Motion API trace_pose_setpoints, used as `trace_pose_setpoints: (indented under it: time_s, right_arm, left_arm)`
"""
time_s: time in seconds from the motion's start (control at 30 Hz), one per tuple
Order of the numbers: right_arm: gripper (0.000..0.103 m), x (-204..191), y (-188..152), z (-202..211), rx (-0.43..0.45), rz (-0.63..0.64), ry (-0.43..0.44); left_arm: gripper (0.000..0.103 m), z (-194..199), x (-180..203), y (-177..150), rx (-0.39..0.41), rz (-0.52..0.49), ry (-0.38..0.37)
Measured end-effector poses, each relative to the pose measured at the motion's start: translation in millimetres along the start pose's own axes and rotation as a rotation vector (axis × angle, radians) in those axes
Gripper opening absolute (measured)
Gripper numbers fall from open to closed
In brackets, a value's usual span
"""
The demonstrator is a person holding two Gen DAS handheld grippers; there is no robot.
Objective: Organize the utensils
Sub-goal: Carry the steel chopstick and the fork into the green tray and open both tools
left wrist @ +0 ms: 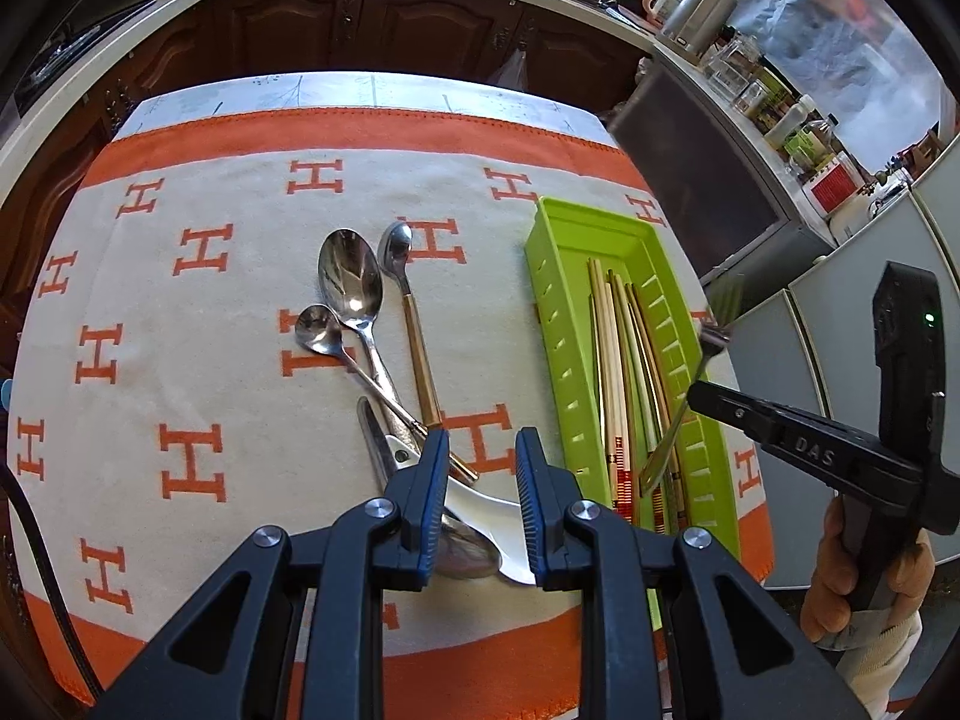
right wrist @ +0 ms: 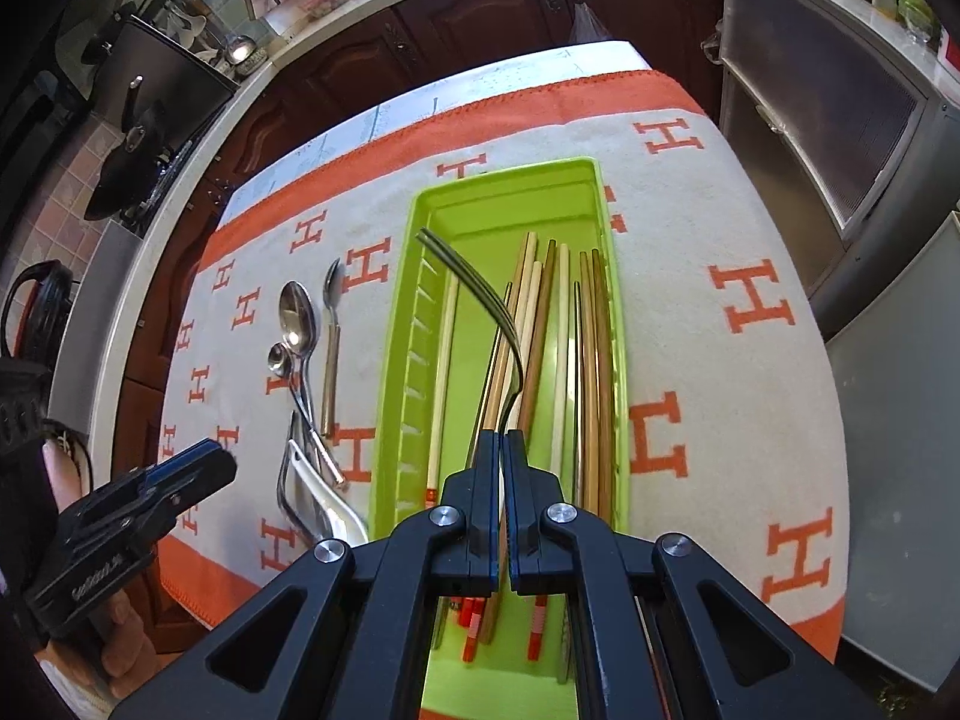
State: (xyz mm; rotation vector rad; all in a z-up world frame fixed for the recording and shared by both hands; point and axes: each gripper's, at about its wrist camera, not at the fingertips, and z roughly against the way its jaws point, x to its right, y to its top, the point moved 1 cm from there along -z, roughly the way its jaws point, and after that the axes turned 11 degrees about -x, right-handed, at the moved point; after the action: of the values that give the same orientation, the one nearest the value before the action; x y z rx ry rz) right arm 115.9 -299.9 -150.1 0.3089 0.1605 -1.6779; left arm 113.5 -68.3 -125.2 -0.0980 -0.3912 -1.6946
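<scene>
The right gripper (right wrist: 503, 438) has its fingers squeezed tight on a shiny metal fork (right wrist: 480, 294), up over the long green plastic tray (right wrist: 396, 324) full of wooden chopsticks (right wrist: 591, 360); the left gripper (left wrist: 483, 450) has its fingers wide apart, holding nothing, above the silver spoons (left wrist: 351, 282) on the table's orange and white cloth (left wrist: 210, 312).

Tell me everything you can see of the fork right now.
The fork is slim, shiny metal, with a curved neck and thin tines. The right gripper is shut on its handle and holds it in the air over the green tray, above the chopsticks, tines pointing away towards the tray's far end. In the left wrist view it tilts, handle end low. Only the jaws seem to touch it.
</scene>
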Motion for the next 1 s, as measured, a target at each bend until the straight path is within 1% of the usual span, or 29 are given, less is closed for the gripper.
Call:
trace_pose_setpoints:
  time_s: [0.2,0.3,0.37,0.43,0.53,0.6,0.67,0.77,1.0]
  right_arm:
    - [0.002,-2,6,-12,-0.010,-0.006,-0.009]
    - [0.002,-2,7,-12,-0.003,-0.010,-0.011]
    - [0.002,-2,6,-11,0.002,-0.018,-0.016]
    - [0.002,-1,5,-11,0.003,-0.028,-0.005]
    - [0.002,-1,2,-10,0.004,-0.035,-0.004]
    - [0.002,-1,-2,-9,0.002,-0.035,0.000]
    - [0.003,-2,-6,-10,-0.001,-0.033,0.002]
    - [0.005,-6,-12,-12,-0.009,-0.027,0.004]
    - [0.007,-21,-26,-16,-0.029,0.011,0.021]
  left_arm:
    - [0.021,-2,-6,2,-0.002,0.013,0.004]
    - [0.025,-3,-8,2,-0.004,0.020,0.004]
    - [0.035,-2,-8,2,0.000,0.023,0.006]
    - [0.040,-1,-9,2,0.008,0.027,0.012]
    - [0.043,0,-11,2,0.015,0.030,0.015]
    - [0.047,1,-12,0,0.019,0.034,0.017]
    - [0.054,3,-14,-1,0.025,0.038,0.019]
    - [0.061,6,-18,-3,0.037,0.045,0.022]
    - [0.063,21,-44,-13,0.070,0.092,0.048]
